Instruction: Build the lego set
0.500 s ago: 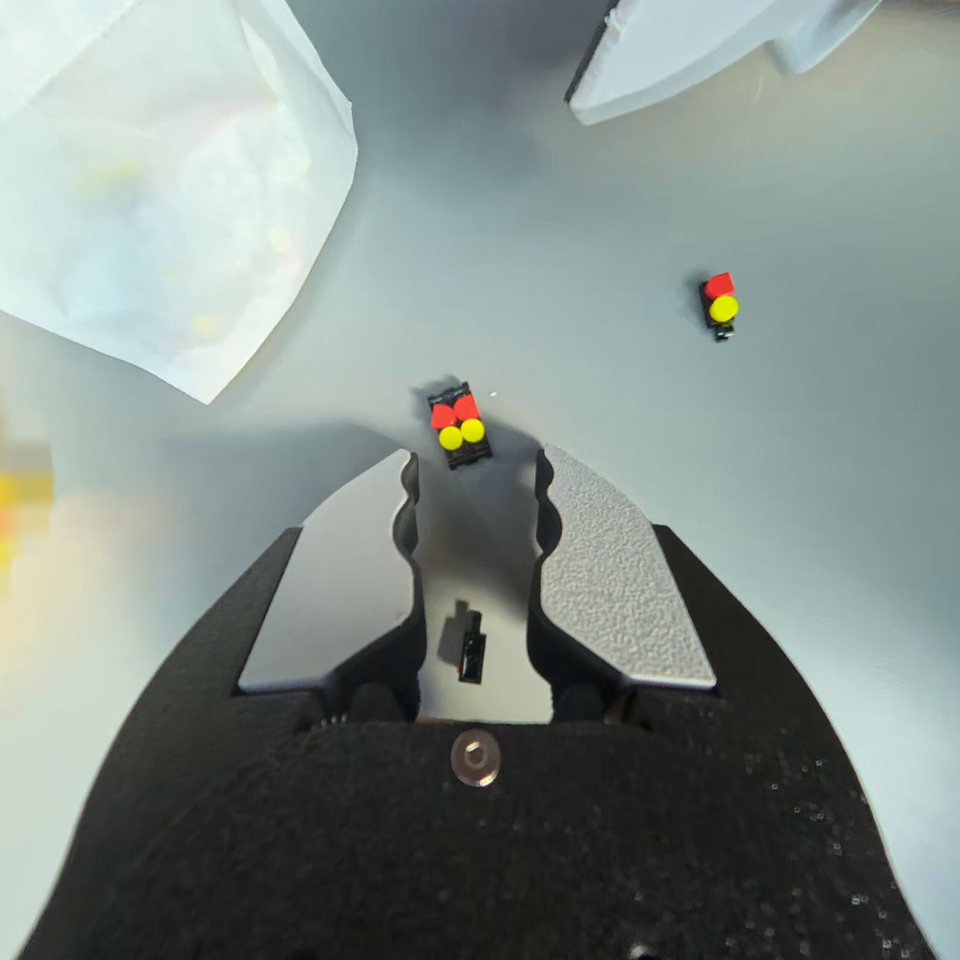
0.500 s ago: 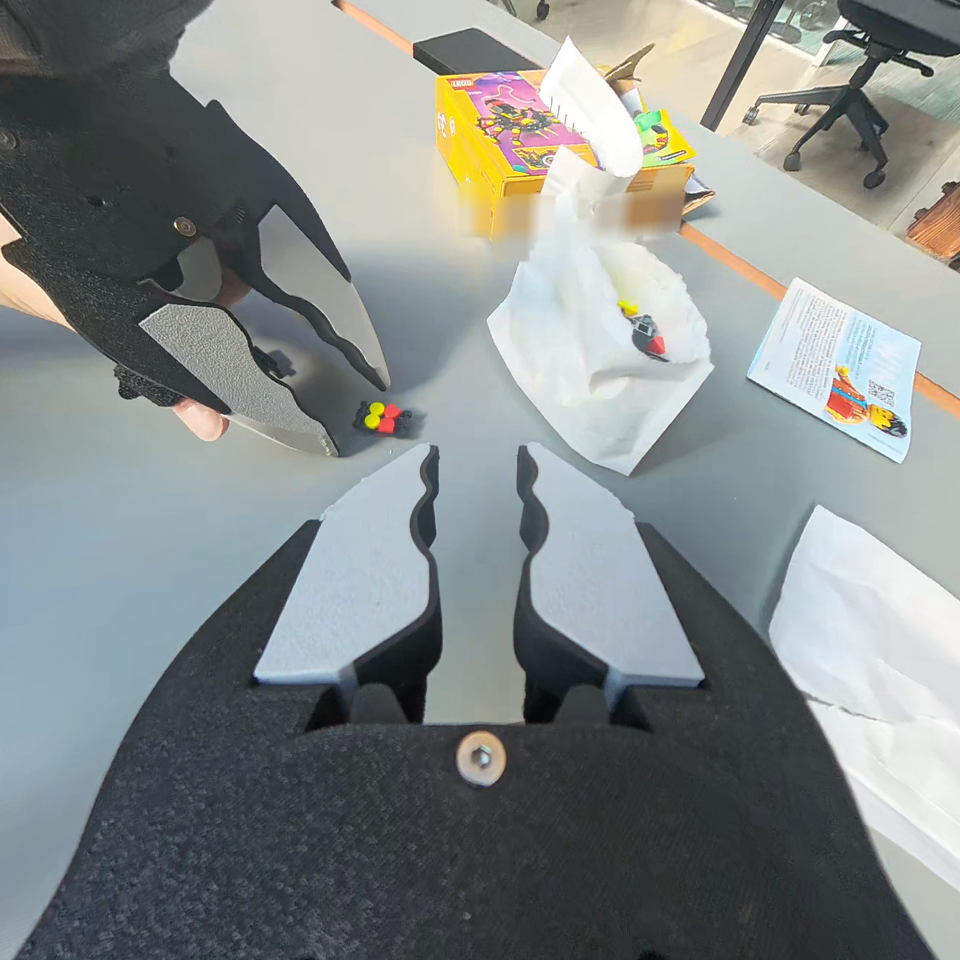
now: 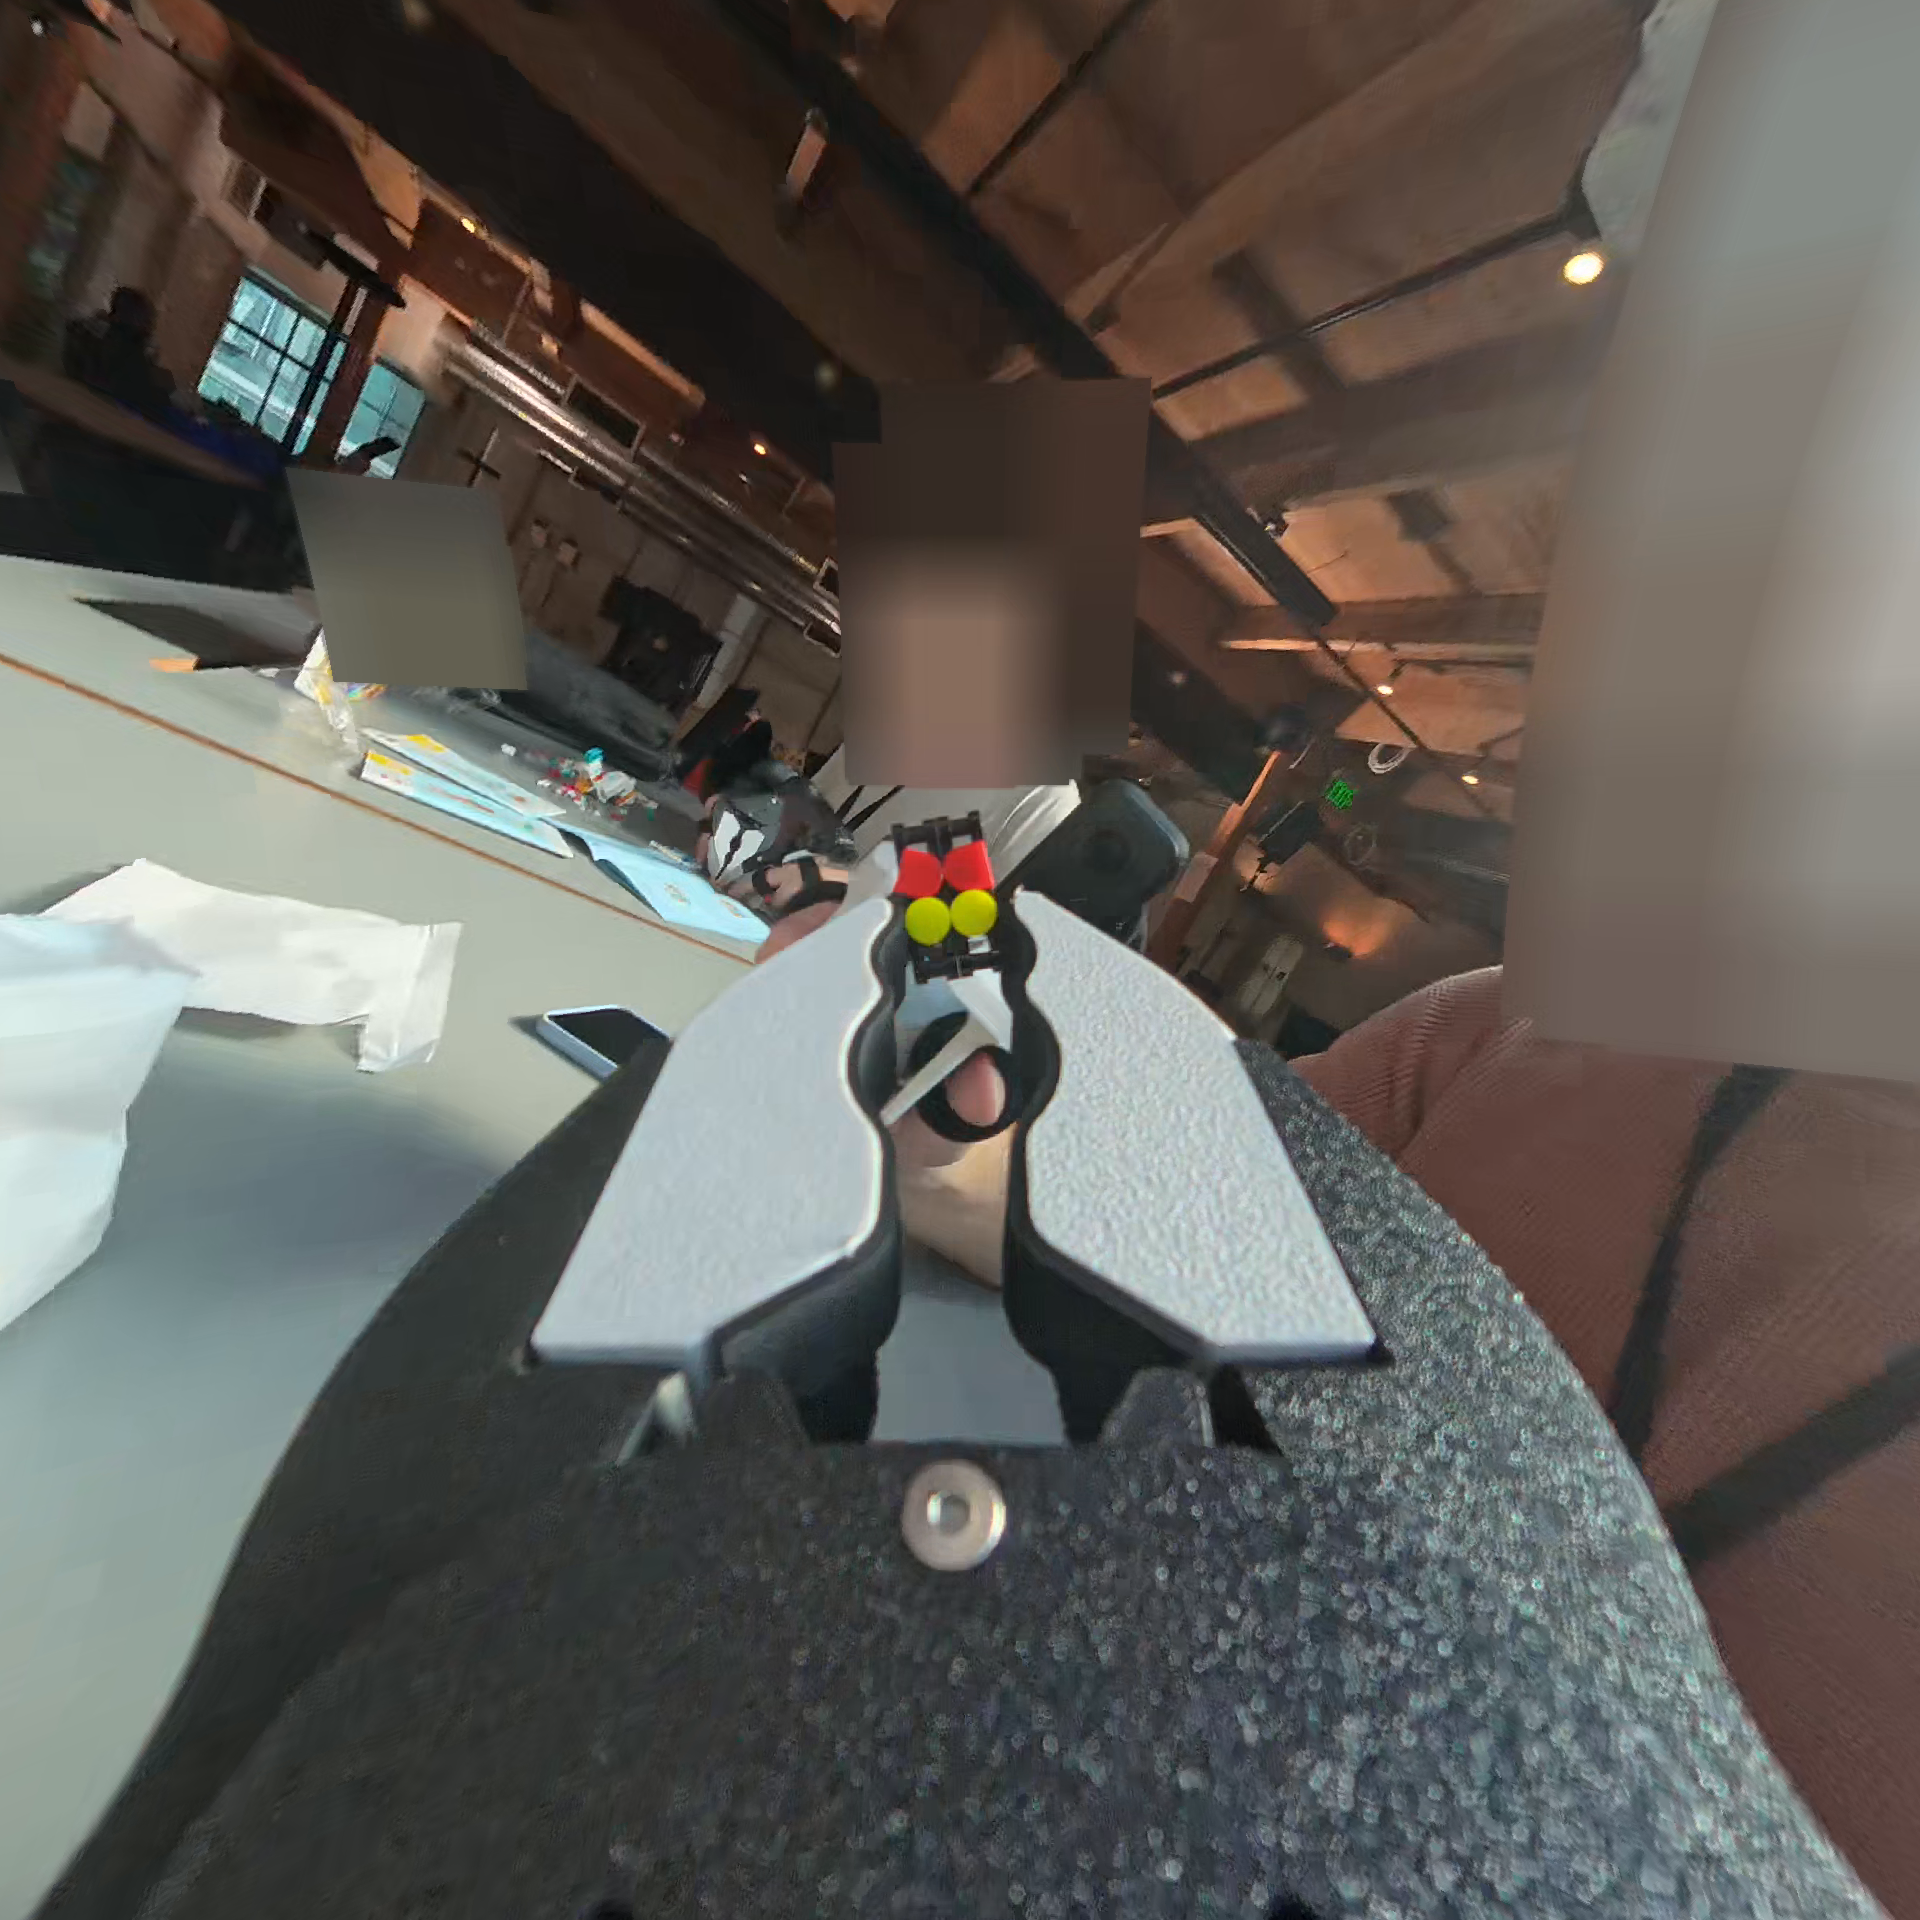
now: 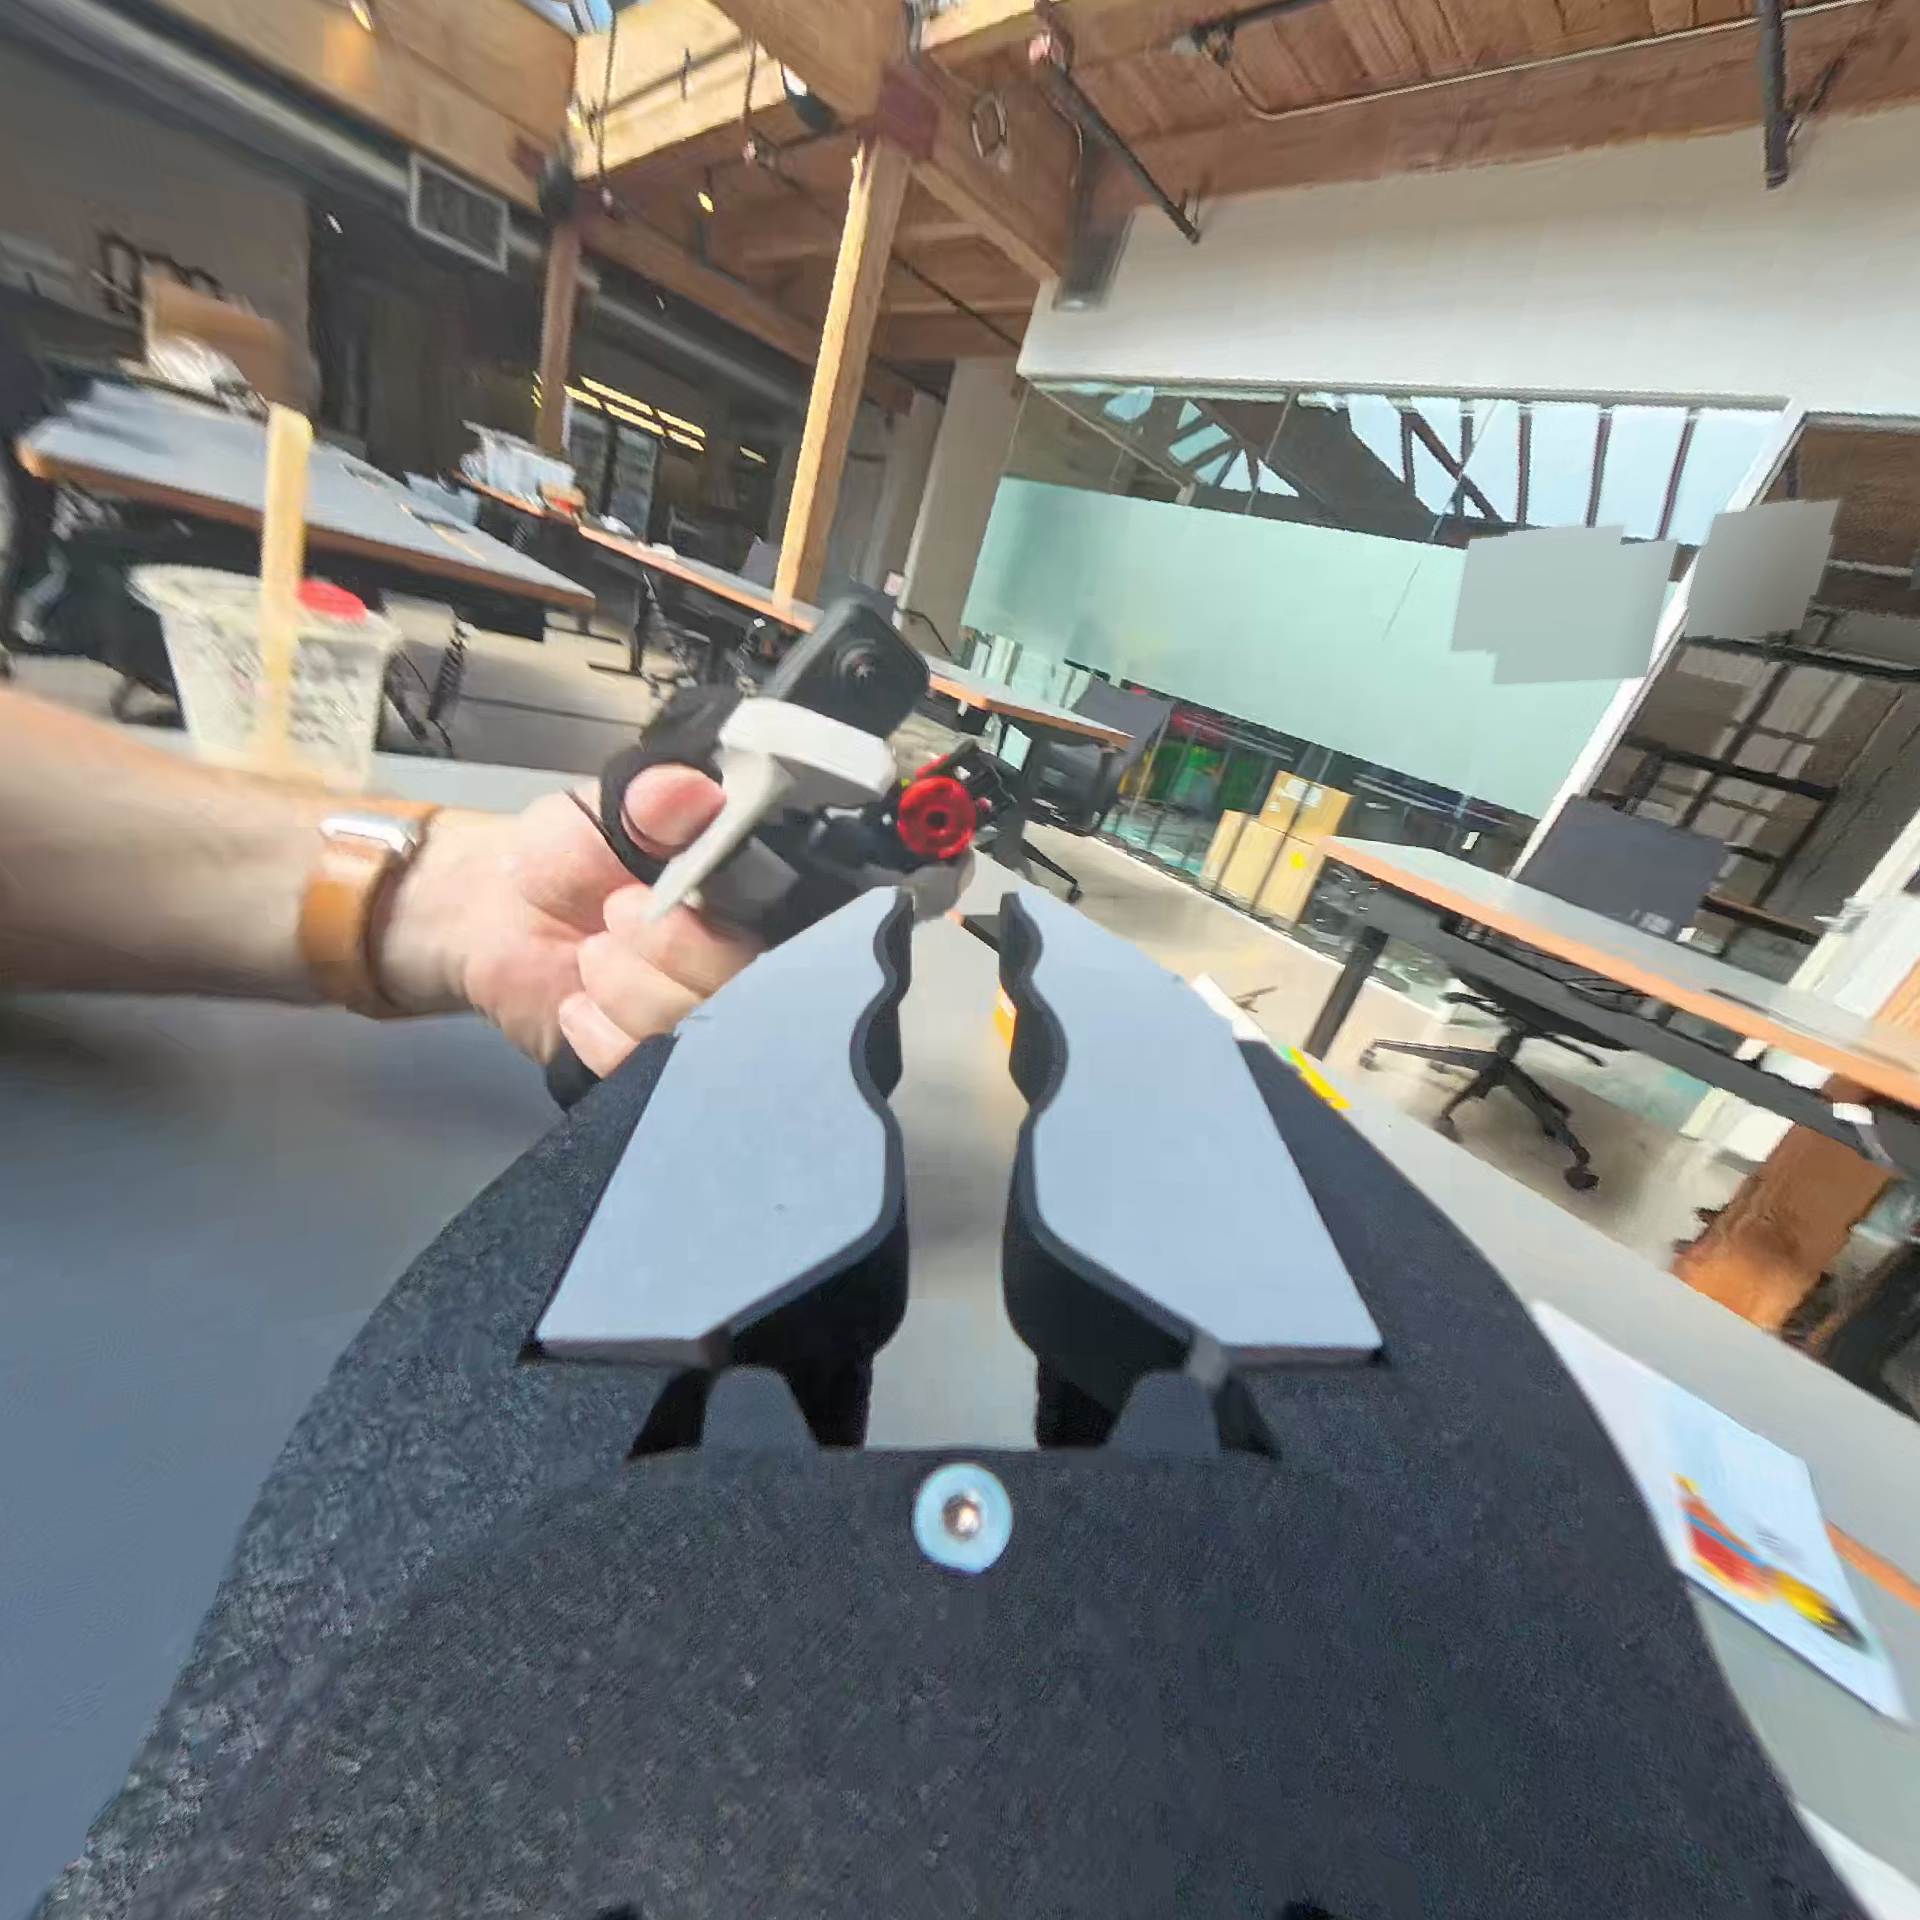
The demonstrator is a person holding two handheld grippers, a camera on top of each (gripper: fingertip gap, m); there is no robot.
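Left gripper [image 3: 951, 940] raised off the table and pointing level across the room. Jaws nearly together, clamped at the tips on a small lego assembly [image 3: 948, 902]: black frame, two red pieces above two yellow round studs, studs facing the camera. The assembly stands upright between the fingertips, its top clear of them.

Beyond the left tips, the other tool's trigger ring and a finger through it show in the gap between the jaws.

Right gripper [image 4: 956, 914] also lifted, jaws parted by a narrow gap, nothing between them. Just ahead of its tips and slightly to the left is the left gripper's body, held by a hand [image 4: 551, 925] wearing a tan wrist strap [image 4: 348, 904]. A black camera sits on top of that tool, and a red round part [image 4: 935, 821] shows at its front end; motion blur prevents saying more.

Grey table [image 3: 260, 1195] below and to the left of the left tool, with white paper bags [image 3: 281, 961] and a phone [image 3: 603, 1037]. An instruction leaflet [image 4: 1756, 1558] lies low to the right of the right tool; its print is too blurred to read. A clear plastic cup [image 4: 275, 665] with a straw stands far left.
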